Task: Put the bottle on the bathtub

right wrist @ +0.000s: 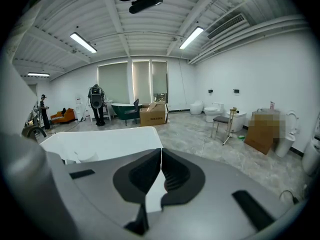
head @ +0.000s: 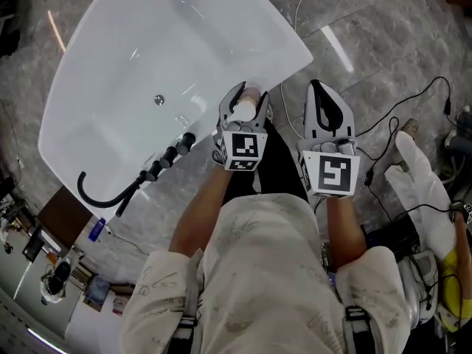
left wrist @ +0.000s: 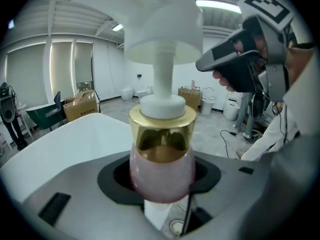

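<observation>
Grey marble floor point(head: 383, 28) in head view: we are holding left gripper point(head: 248, 98) at near rim of white bathtub point(head: 221, 28), right gripper point(head: 322, 94) beside it. Left gripper view: jaws clamping pink bottle point(left wrist: 162, 166) by body. Right gripper view: jaws sitting closed together, empty.

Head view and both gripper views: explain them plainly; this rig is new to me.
A person holds a two-jaw tool in each hand. The head view looks down from the person's head onto a white bathtub with a black tap. The other cameras ride on the tools, looking along their jaws. The left gripper view shows the left tool clamped on a pink pump bottle. The right gripper view shows the right tool shut and empty.
</observation>
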### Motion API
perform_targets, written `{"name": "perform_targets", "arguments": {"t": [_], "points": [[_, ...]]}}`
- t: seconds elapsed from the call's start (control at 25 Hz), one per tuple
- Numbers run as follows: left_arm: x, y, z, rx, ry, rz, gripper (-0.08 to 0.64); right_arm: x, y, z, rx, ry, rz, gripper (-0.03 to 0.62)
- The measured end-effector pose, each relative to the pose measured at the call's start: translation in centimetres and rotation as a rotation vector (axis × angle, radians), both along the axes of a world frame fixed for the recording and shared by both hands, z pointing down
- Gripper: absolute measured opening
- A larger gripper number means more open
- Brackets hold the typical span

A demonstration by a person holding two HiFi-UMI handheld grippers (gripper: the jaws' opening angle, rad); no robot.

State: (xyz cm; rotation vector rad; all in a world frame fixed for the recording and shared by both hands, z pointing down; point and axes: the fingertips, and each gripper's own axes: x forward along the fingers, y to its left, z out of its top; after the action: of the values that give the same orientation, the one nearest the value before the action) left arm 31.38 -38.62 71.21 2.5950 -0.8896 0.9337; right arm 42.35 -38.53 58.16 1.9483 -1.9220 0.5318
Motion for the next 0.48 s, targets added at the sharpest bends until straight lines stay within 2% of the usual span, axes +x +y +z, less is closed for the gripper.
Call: {"name": "perform_targets", "arguments": {"t": [0.48], "points": [[0.48, 0.4, -0.05, 0.053, -0.017, 0.05, 0.224, -0.36, -0.47, 0.31, -0.009, -0.013, -0.011, -0.009]]}}
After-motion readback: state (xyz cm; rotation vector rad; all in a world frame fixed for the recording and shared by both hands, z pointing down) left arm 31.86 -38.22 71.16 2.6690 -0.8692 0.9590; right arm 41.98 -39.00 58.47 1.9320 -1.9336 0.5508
